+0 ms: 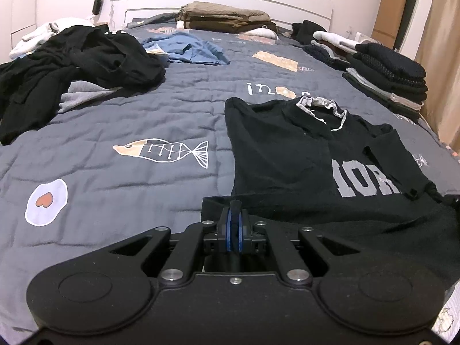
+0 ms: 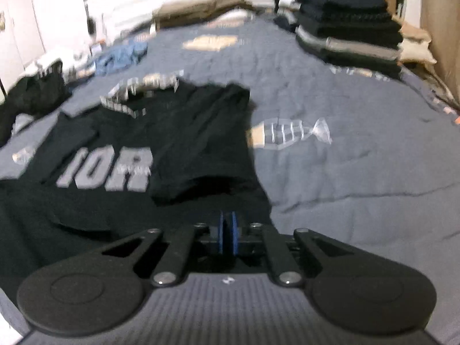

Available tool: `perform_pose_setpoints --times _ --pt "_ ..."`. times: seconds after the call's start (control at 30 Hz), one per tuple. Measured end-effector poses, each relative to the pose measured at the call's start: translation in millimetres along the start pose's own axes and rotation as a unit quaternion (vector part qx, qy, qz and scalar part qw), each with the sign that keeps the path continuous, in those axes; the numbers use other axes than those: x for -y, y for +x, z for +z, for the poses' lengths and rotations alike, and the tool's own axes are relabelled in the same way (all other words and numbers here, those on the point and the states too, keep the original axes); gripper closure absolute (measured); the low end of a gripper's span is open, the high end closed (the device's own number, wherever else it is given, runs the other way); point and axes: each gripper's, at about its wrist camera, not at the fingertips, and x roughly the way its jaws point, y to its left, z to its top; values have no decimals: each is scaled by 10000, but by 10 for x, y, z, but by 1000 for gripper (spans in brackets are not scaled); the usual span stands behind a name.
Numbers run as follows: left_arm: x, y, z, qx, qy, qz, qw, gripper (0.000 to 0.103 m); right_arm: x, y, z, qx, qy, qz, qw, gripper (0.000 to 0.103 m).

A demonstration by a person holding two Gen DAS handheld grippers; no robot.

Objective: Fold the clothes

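Your bed point(image 1: 178, 109) fills both views, covered by a grey quilt point(image 1: 143, 132) with fish prints. Lying flat on the quilt in front of you is the black shirt point(image 1: 287, 155) with grey letters, its collar pointing toward the headboard and both sleeves folded in over the body. A loose heap of dark clothes point(image 1: 72, 66) lies far left, a folded stack point(image 1: 391, 77) sits at the right edge, and a crumpled blue garment point(image 1: 189, 49) lies farther back. Your left tongs point(image 1: 235, 205) are closed on the near left corner of the shirt's hem. Your right tongs point(image 2: 227, 215) are closed at the hem's near right corner; blur hides whether cloth is pinched.
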Motion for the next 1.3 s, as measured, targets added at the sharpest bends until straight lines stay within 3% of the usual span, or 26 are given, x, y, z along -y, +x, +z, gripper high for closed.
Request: perform_pose_setpoints --times 0.2,0.3,0.47,0.5,0.57,0.63,0.7,0.83,1.0,1.07,1.13,1.17,1.2,1.3 --pt "26 -85 53 400 -47 -12 9992 98 113 -388 151 1194 490 75 9916 98" --pt "62 20 44 270 -4 79 9996 98 71 -125 166 977 325 -144 9946 98" --pt "68 149 -13 -79 27 295 9995 93 10 388 51 64 57 -473 9988 94" --pt "41 102 -8 -23 -15 257 9997 90 25 353 79 73 120 -439 9989 94" --pt "-20 -17 9 155 -132 226 9995 62 93 163 152 294 314 -294 9986 87" --pt "-79 -121 28 309 -245 208 9990 51 216 -80 206 579 567 -252 9964 70" --pt "-134 -125 39 264 -395 270 9985 51 351 -233 207 725 787 -228 9940 59" --pt "-154 -32 16 8 -456 250 9986 49 533 -244 130 470 1012 -209 9935 57" --pt "-83 69 -20 -214 -379 216 9988 47 414 44 3 -234 640 -221 9974 57" --pt "-59 91 -33 -267 -396 187 9987 47 328 74 -26 -257 489 -106 9984 59" --pt "-31 109 -46 -311 -392 158 9986 47 231 25 -42 -137 310 62 9994 66" --pt "-10 106 -51 -311 -345 141 9988 47 174 -22 -54 -60 195 177 9996 74" --pt "4 103 -55 -306 -314 125 9990 47 118 -69 -66 17 81 293 9995 88" --pt "25 107 -60 -310 -296 130 9990 47 -35 -164 -103 45 -341 588 9977 96"
